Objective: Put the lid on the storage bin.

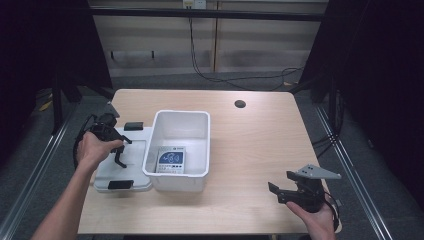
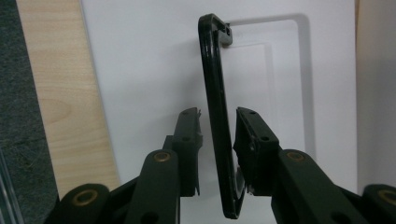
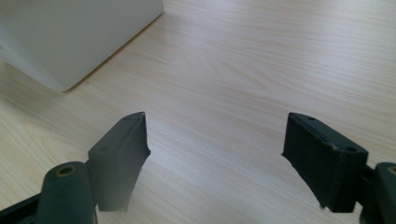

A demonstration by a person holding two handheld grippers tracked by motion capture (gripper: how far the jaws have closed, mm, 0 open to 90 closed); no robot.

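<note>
A white bin stands mid-table with a blue-and-white packet lying inside it. Its white lid lies flat to the left of the bin, with a black latch at each end. My left gripper hangs over the lid. In the left gripper view its jaws straddle a thin black handle that stands up from the lid; a slim gap shows on each side of the handle. My right gripper is held over the front right of the table, open wide with nothing between its fingers.
The bin's corner lies ahead and to the left of the right gripper, with bare wood between them. A round cable hole sits near the table's far edge. Dark floor, rails and cables surround the table.
</note>
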